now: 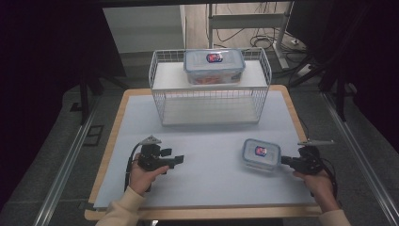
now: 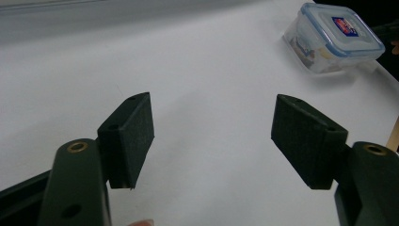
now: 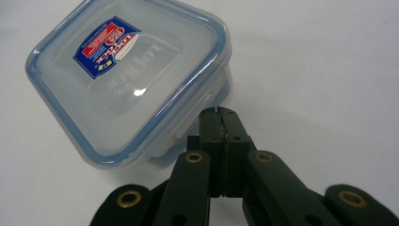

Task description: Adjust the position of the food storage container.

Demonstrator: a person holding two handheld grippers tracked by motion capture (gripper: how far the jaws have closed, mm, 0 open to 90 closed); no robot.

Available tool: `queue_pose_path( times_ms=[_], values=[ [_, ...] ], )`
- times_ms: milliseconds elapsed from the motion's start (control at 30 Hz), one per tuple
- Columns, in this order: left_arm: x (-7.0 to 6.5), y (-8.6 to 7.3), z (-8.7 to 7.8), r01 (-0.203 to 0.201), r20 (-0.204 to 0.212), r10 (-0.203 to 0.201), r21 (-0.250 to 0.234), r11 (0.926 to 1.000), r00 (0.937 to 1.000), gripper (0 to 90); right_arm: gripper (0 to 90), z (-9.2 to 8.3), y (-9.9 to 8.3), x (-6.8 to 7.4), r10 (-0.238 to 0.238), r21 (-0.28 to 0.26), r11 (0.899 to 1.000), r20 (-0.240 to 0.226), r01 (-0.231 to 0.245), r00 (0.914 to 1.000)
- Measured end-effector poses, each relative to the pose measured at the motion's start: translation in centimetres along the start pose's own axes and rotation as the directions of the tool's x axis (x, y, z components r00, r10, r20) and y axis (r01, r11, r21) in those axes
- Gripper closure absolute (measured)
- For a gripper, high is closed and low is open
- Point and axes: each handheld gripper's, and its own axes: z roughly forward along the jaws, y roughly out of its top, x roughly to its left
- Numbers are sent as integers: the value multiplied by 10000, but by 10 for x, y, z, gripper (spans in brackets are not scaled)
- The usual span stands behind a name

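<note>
Right gripper (image 3: 219,117) jaws pressed together, apparently pinching small container (image 3: 127,80) latch just ahead. Left gripper (image 2: 211,136) spread, empty. Goal unknown; progress unclear.

Probably a lab: dark curtains (image 1: 42,70), loose floor cables (image 1: 244,35), metal floor rails (image 1: 66,165).

White table (image 1: 202,155) (basket (image 1: 210,101), small box (image 1: 261,153))
</note>
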Motion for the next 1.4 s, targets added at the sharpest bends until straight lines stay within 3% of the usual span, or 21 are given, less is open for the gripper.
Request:
queue_pose_path(
  times_ms=[667,1400],
  values=[
    [2,0,0,79,-41,-79,1,10000,10000,299,895,37,32,21,-660,136,9977,-173,662,9977],
    [8,-1,-1,304,-49,-304,-41,9995,9995,302,895,75,47,71,-1665,209,9855,-808,1686,9827]
  ],
)
